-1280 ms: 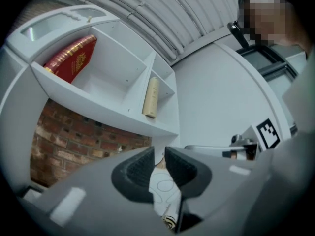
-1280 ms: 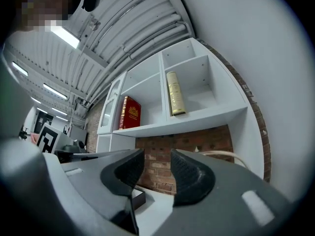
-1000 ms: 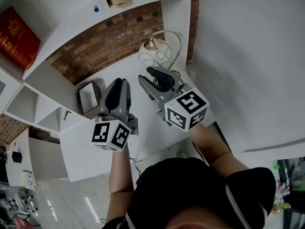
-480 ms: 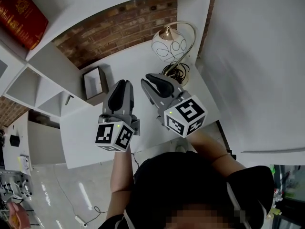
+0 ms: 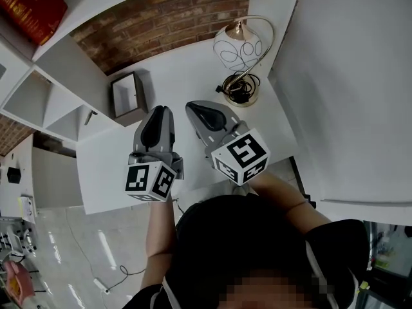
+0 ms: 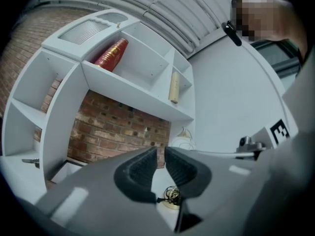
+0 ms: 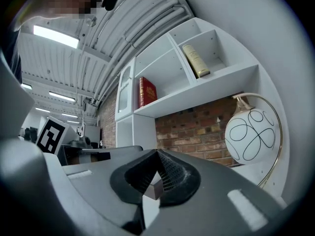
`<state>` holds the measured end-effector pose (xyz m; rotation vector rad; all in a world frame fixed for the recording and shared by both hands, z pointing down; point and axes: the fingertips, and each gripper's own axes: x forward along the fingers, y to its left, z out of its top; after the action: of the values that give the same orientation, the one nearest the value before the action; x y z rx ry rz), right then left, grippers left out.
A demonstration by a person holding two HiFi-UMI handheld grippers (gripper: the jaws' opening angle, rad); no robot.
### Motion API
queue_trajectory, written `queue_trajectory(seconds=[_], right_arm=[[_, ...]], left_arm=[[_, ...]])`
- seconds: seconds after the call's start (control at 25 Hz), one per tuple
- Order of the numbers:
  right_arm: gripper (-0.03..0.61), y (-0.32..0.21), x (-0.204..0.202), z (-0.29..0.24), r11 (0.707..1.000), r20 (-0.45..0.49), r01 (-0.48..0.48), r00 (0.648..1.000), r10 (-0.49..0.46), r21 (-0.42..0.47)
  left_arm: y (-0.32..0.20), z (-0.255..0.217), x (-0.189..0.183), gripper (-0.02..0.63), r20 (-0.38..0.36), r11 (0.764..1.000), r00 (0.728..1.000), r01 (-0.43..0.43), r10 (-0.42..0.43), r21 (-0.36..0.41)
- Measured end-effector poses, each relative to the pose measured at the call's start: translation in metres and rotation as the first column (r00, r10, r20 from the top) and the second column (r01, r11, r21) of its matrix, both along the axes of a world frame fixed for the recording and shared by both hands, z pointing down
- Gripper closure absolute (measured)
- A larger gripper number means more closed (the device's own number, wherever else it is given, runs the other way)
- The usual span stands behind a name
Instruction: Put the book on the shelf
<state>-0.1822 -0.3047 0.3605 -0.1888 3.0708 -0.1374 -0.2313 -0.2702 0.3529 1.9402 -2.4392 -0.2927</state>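
A red book point(image 5: 32, 2) leans in a white shelf compartment at the head view's top left; the red book point(image 6: 110, 55) point(image 7: 146, 91) also shows in both gripper views. A tan book point(image 6: 173, 87) point(image 7: 196, 60) stands in the compartment to its right. Both grippers hover side by side over the white table point(image 5: 187, 69), well below the shelf. My left gripper point(image 5: 161, 113) point(image 6: 161, 154) has its jaws together but for a thin slit, holding nothing. My right gripper point(image 5: 196, 111) point(image 7: 157, 156) is shut, its tips touching, and empty.
A globe lamp point(image 5: 238, 47) point(image 7: 253, 136) with a gold arched stem stands at the table's back right, its cord coiled at the base. A small grey open box point(image 5: 125, 95) sits at the back left against the brick wall point(image 5: 161, 18). A white wall point(image 5: 347, 89) closes the right side.
The right gripper's jaws have closed from open to shut. Both grippers sit farther back from the shelf and lamp, and the tan book has left the head view.
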Motion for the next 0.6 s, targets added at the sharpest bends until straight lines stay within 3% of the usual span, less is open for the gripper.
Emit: queue_trajectory(seconds=[0.6], right_arm=[[0.581, 0.023, -0.008, -0.002, 0.999, -0.001, 0.035, 0.999, -0.035, 0.038]], left_arm=[[0.014, 0.006, -0.004, 0.561, 0.001, 1.0, 1.0, 0.002, -0.002, -0.026]])
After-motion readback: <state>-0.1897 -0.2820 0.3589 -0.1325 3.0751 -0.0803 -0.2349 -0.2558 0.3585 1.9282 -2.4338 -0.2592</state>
